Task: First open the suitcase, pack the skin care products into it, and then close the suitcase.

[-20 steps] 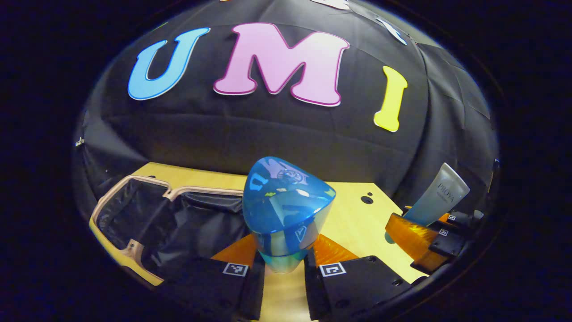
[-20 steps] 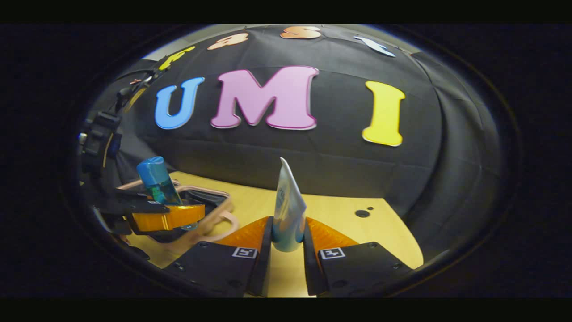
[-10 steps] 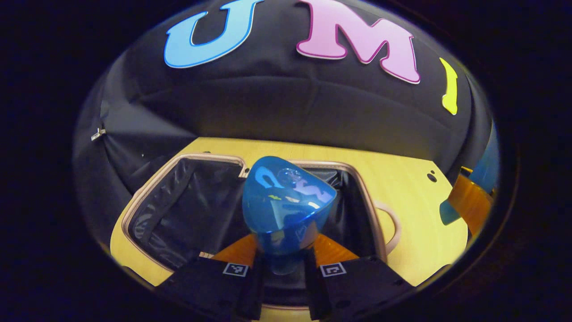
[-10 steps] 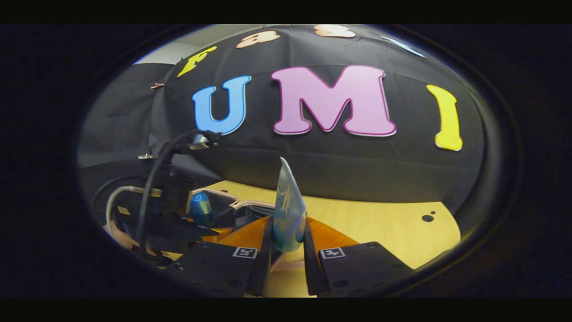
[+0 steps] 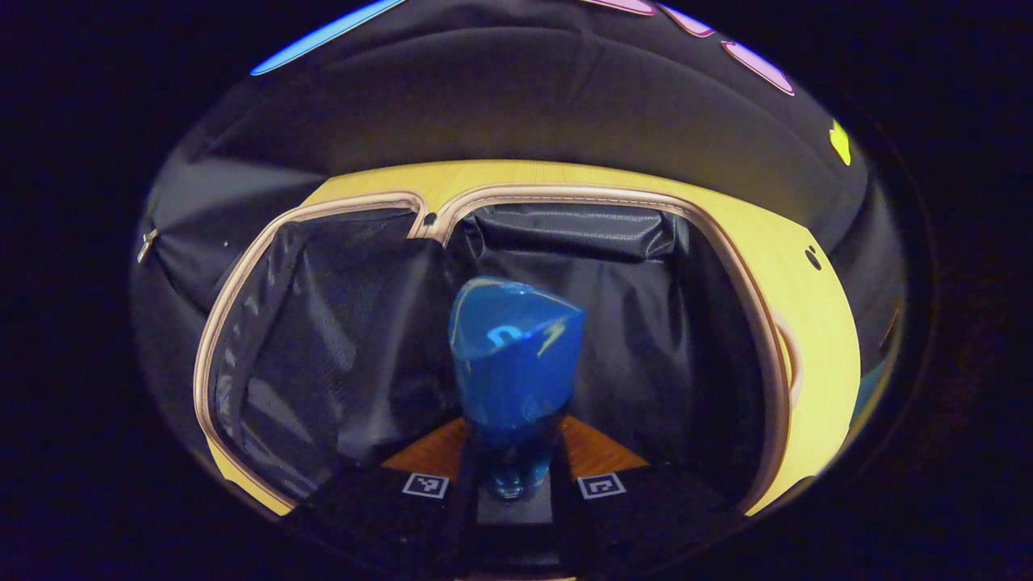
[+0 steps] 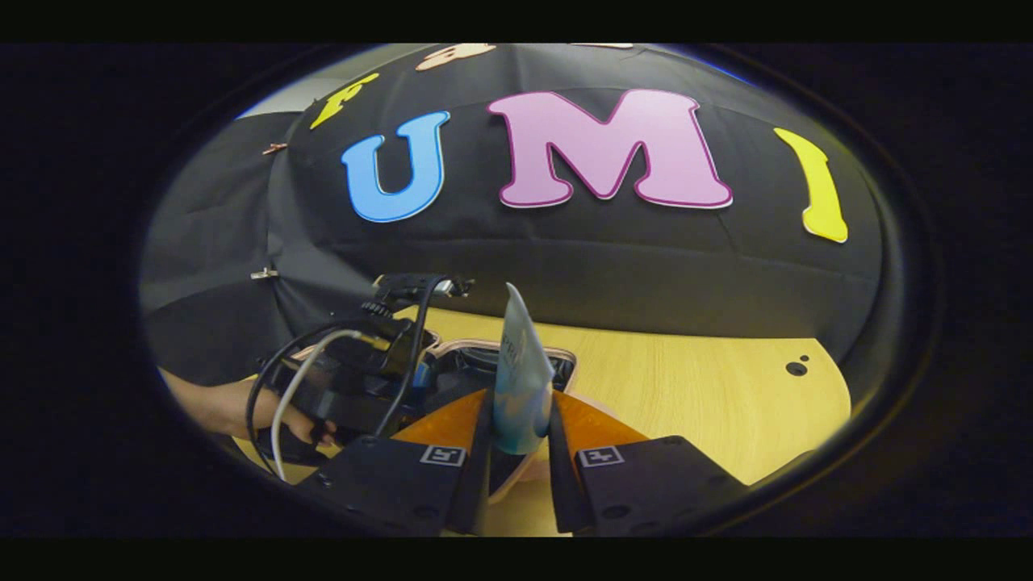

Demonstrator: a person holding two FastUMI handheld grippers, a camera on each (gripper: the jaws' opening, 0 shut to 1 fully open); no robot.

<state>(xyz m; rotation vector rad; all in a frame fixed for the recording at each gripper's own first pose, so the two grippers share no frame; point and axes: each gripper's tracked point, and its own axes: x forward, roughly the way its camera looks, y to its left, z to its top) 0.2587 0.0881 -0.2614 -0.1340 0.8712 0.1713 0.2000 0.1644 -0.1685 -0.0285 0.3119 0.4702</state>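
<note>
The left gripper (image 5: pixel 512 480) pinches a blue bottle (image 5: pixel 515 355) above the open suitcase (image 5: pixel 750 323) for packing, while the right gripper (image 6: pixel 520 452) clamps a tube (image 6: pixel 520 387) ready to follow

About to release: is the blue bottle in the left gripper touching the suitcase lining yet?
Cannot tell. The left gripper view shows the blue bottle clamped in the left gripper over the open suitcase, but its lower end is hidden.

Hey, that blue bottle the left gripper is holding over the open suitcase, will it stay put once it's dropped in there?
The blue bottle looks glossy and rounded, so it may slip or roll. Tall and narrow, it would likely tip over. The suitcase lining looks soft, probably cushioning it.
</note>
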